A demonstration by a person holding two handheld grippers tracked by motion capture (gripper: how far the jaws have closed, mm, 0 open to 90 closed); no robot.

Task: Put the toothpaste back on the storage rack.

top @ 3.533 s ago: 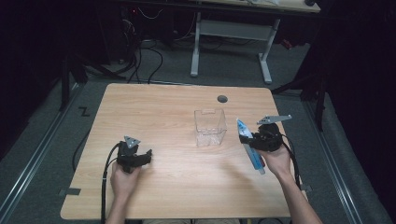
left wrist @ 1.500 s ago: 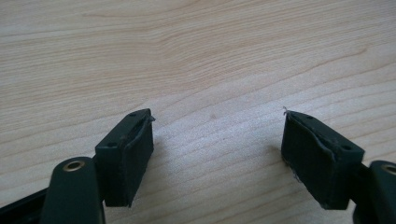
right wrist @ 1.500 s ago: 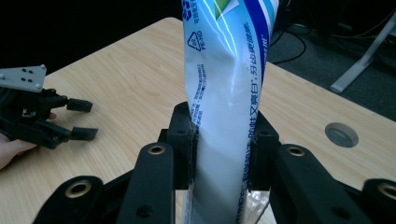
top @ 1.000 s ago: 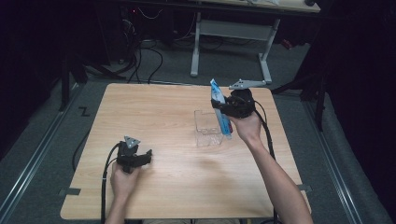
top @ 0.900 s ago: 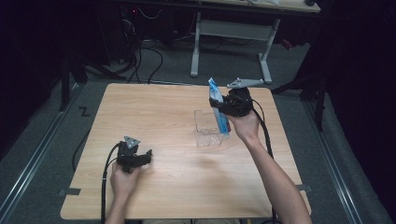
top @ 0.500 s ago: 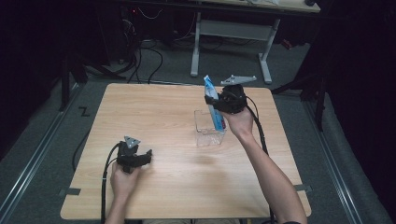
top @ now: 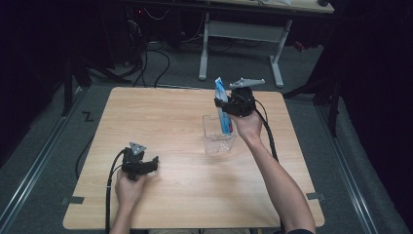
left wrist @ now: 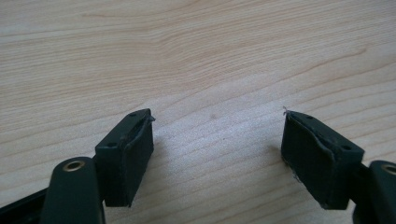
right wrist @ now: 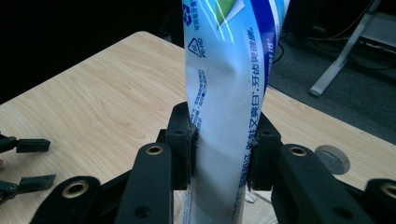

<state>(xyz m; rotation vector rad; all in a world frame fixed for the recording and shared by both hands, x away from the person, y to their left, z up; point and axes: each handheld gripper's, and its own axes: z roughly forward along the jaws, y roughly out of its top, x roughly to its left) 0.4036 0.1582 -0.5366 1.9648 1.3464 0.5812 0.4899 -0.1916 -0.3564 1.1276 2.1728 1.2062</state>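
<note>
A blue-and-white toothpaste tube [top: 220, 91] [right wrist: 229, 84] stands nearly upright, and my right gripper [top: 225, 106] [right wrist: 223, 149] is shut on its middle, pads pressing both sides. The tube hangs over a clear plastic box [top: 218, 139] at the table's centre right, and its lower end seems to dip into the box's open top. My left gripper [top: 154, 164] [left wrist: 217, 149] rests open on the wood at the front left, with nothing between its pads [left wrist: 130, 154]. In the right gripper view, that left gripper [right wrist: 23, 163] shows far off at the left edge.
The wooden table [top: 160, 122] has a round grey cable cap [right wrist: 331, 159] near its back edge. Behind the table stand a white desk frame [top: 238, 34] and loose cables on the grey floor. Black cables trail from both grippers.
My right gripper lifted the tube from the table's right side, and over the last second carried it leftward over the clear box. The left gripper has stayed put.
</note>
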